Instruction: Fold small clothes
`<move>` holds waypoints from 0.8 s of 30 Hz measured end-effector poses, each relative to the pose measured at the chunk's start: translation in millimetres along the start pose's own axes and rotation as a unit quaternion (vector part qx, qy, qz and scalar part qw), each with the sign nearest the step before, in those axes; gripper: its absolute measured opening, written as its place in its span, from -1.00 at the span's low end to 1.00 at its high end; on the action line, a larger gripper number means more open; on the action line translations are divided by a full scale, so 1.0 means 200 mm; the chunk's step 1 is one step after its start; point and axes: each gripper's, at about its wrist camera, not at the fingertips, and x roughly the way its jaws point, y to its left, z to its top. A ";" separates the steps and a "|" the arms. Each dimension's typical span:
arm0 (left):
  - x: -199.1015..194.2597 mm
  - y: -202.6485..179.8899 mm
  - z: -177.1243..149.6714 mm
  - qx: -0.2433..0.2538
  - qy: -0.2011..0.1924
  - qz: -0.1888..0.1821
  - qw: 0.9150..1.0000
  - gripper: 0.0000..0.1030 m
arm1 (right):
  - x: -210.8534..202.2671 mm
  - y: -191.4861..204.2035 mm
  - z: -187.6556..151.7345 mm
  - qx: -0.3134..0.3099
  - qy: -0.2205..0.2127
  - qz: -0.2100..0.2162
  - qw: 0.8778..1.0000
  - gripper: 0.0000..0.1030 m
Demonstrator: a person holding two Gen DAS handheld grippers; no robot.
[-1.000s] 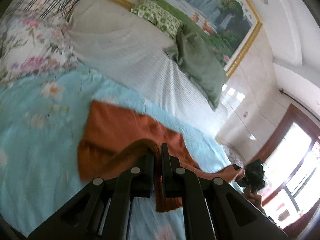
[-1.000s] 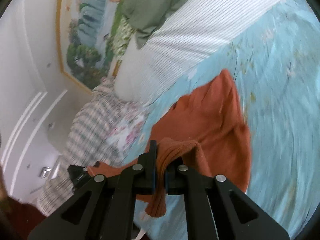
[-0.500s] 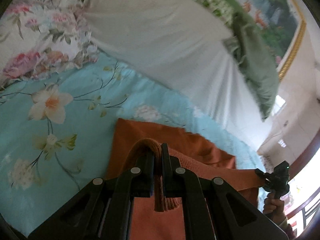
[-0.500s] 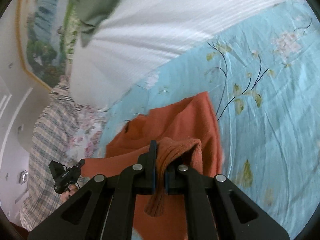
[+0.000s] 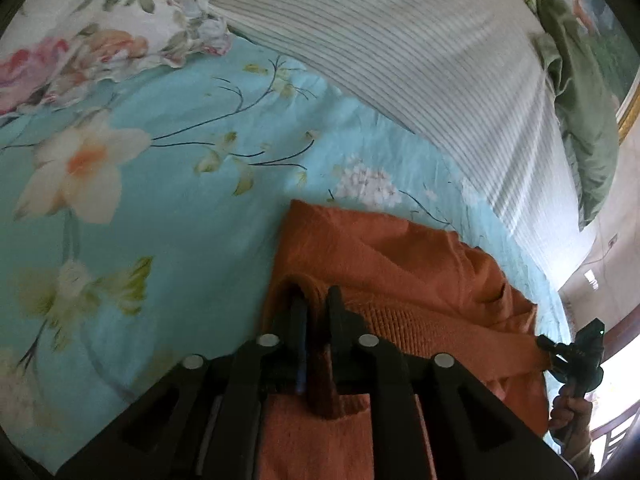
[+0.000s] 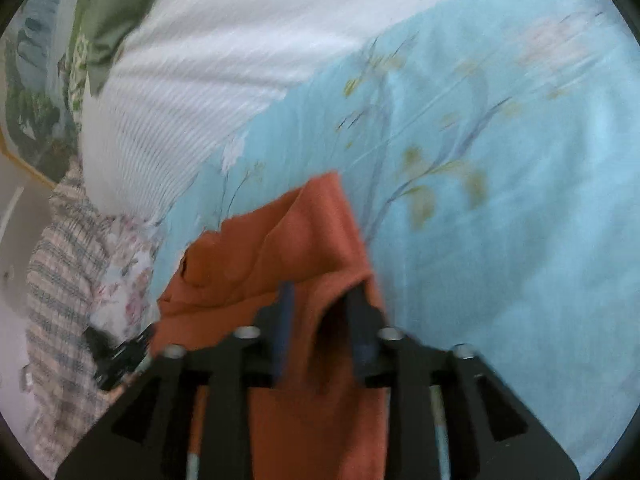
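Observation:
An orange knitted garment (image 5: 404,264) lies on the light blue flowered bedsheet (image 5: 168,200), its near edge folded over toward the far edge. My left gripper (image 5: 314,304) is shut on a fold of its ribbed hem, low over the sheet. In the right wrist view the same garment (image 6: 280,240) lies under my right gripper (image 6: 320,300), whose jaws stand apart with the cloth loose between them. The right gripper also shows in the left wrist view (image 5: 576,356), at the garment's right corner.
A white striped quilt (image 5: 420,60) lies beyond the garment, with a green pillow (image 5: 580,120) at the far right and a flowered pillow (image 5: 80,32) at the left. A plaid blanket (image 6: 60,280) lies at the left of the right wrist view.
Both grippers have carried the garment's edge forward and down toward the sheet. The right gripper's jaws have opened off the cloth. The left gripper stays shut on the hem.

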 end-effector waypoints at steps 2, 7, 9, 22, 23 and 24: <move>-0.10 -0.04 -0.05 0.011 -0.007 -0.003 1.000 -0.62 | -0.12 0.04 -0.04 -0.027 -0.033 -0.032 0.999 -0.13; -0.20 -0.28 -0.30 0.073 0.037 -0.063 0.995 -0.56 | -0.07 0.36 -0.30 -0.166 0.038 0.010 0.985 -0.13; -0.14 -0.41 -0.42 0.094 0.082 -0.095 0.988 -0.56 | 0.05 0.49 -0.43 -0.227 0.096 0.017 0.969 -0.13; 0.13 -0.36 -0.06 0.094 0.064 0.011 0.993 -0.80 | 0.15 0.35 0.03 -0.130 -0.010 -0.093 0.987 -0.17; 0.11 -0.34 -0.04 0.088 0.054 0.019 0.994 -0.62 | 0.12 0.33 0.05 -0.112 -0.019 -0.091 0.989 -0.16; 0.08 -0.31 0.00 0.075 0.036 0.032 0.996 -0.47 | 0.10 0.32 0.05 -0.104 -0.023 -0.092 0.990 -0.16</move>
